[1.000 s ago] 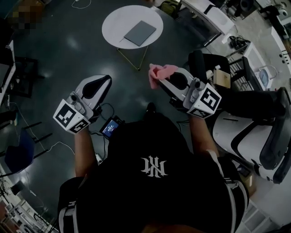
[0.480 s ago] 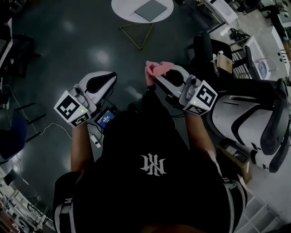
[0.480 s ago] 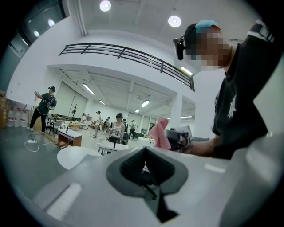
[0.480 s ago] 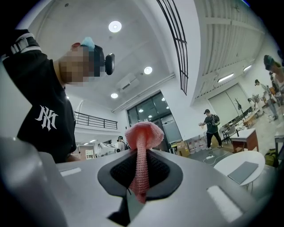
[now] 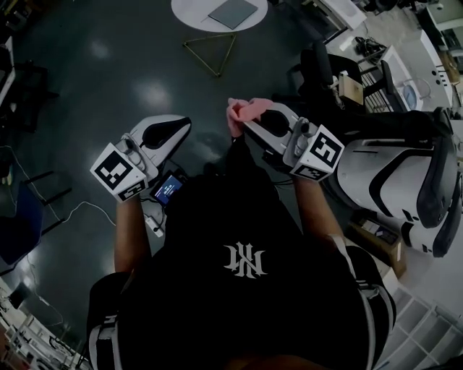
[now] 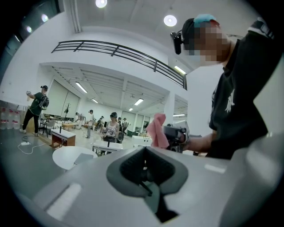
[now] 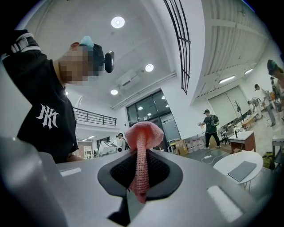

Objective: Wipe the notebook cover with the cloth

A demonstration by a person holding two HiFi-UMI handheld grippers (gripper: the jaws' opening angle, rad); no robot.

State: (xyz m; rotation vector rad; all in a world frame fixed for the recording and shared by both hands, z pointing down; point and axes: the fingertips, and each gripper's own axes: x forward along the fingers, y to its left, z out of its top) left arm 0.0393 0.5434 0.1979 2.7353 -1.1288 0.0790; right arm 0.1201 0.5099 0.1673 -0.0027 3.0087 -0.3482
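A person seen from above stands on a dark, shiny floor with a gripper in each hand, both held out at about waist height. The right gripper is clenched on a pink cloth. Its own view shows a narrow strip of the fabric pinched between the jaws, with a bunched, rounded tuft standing above them. The left gripper is clenched on nothing, its jaws together with no object between them.

The notebook, grey and closed, lies flat on a small round white table at the far edge of the head view, well apart from both grippers. Wiping has not begun; the step in hand appears to be carrying the cloth over to the table.

To do this well, the right clamp needs to hold firm so the thin strip does not slip out on the way. At the table, the tuft is the part to lay on the cover, so the gripper should tip down until fabric, not jaw, meets the notebook. The cover looks smooth and the notebook light, so it may slide; the free left gripper could press a corner to steady it. A white cable trails across the floor to the left and is worth stepping around.
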